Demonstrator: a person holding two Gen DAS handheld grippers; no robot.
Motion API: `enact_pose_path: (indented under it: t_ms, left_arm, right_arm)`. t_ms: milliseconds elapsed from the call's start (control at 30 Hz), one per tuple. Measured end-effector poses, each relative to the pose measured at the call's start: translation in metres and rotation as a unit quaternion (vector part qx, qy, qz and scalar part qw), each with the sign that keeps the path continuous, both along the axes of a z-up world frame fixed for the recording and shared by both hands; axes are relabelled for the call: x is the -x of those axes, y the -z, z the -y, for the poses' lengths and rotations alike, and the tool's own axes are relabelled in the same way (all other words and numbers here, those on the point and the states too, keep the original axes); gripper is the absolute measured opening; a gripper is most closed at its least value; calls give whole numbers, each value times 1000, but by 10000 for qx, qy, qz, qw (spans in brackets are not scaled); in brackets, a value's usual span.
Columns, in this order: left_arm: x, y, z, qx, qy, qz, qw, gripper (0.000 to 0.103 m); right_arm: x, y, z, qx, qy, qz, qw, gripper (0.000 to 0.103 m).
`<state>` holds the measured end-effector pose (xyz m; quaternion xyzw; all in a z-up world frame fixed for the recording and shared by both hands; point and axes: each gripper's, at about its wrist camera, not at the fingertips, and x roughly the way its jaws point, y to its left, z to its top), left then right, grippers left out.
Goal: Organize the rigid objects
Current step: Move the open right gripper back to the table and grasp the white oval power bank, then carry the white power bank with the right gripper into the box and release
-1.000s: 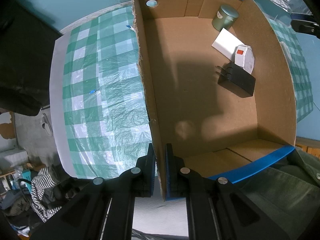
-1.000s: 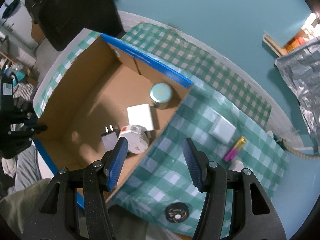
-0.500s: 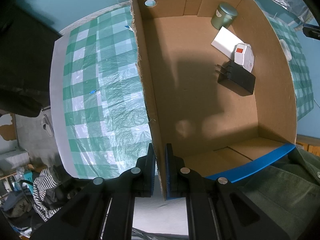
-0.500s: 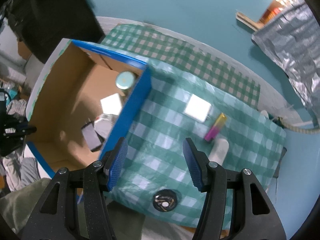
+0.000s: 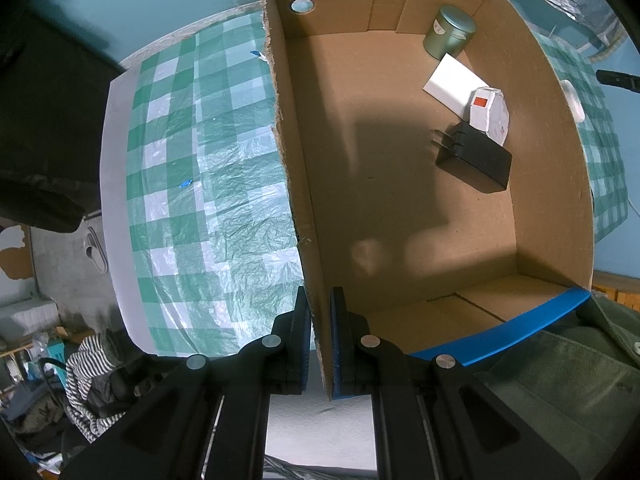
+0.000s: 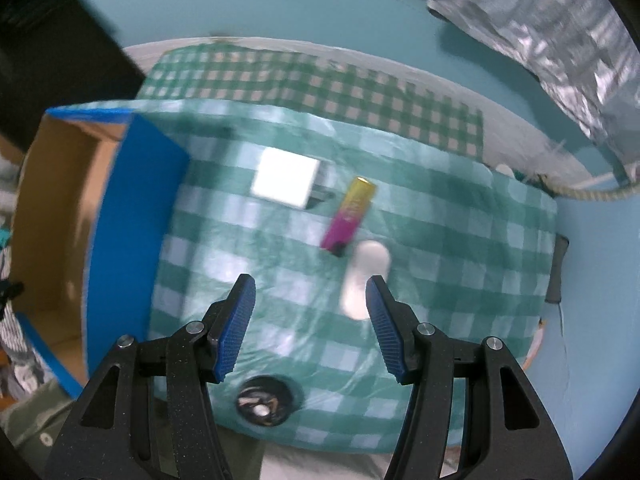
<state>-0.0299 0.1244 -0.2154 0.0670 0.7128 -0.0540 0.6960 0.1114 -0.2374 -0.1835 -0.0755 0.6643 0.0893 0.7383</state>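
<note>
My left gripper (image 5: 320, 320) is shut on the near left wall of the cardboard box (image 5: 296, 184), which has blue edges. Inside the box lie a green tin (image 5: 450, 36), a flat white box (image 5: 452, 82), a white faceted item with a red label (image 5: 490, 114) and a black plug adapter (image 5: 476, 160). My right gripper (image 6: 308, 304) hangs open over the checked cloth, nothing between its fingers. Ahead of it lie a white square charger (image 6: 286, 182), a yellow-pink lighter (image 6: 350, 212) and a white oblong item (image 6: 364, 280), the last close to the right finger.
A round black ashtray (image 6: 266, 400) sits at the near cloth edge below the right gripper. The box's blue outer wall (image 6: 128, 216) stands left of the right gripper. A person's green sleeve (image 5: 560, 380) lies by the box's near corner. Silver foil (image 6: 560, 40) hangs far right.
My right gripper has swung right, away from above the box to over the cloth with the loose items, sinking slightly and rolling. The left gripper and box have stayed still.
</note>
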Motion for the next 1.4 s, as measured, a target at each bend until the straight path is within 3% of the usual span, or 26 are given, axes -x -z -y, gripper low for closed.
enact_pose_path:
  t_ms: [333,633,833,1400]
  left_arm:
    - [0,-1,0,-13,-88,-3,10000,8]
    - [-1,-1,0,-44,-149,-8,9999,8]
    - [-1,-1,-1,-43,-167,-9,9999,8]
    - [-1,-1,-2,-24,-186,0,9998,8]
  right_arm:
    - [-21,53,44,110,529,-393,9978,58]
    - [-22,87,49,82,690,-645,9955,56]
    - [-23,96,48,141,735,-671,9949,37]
    - [-18,102,38,261,659,-753,9946,37]
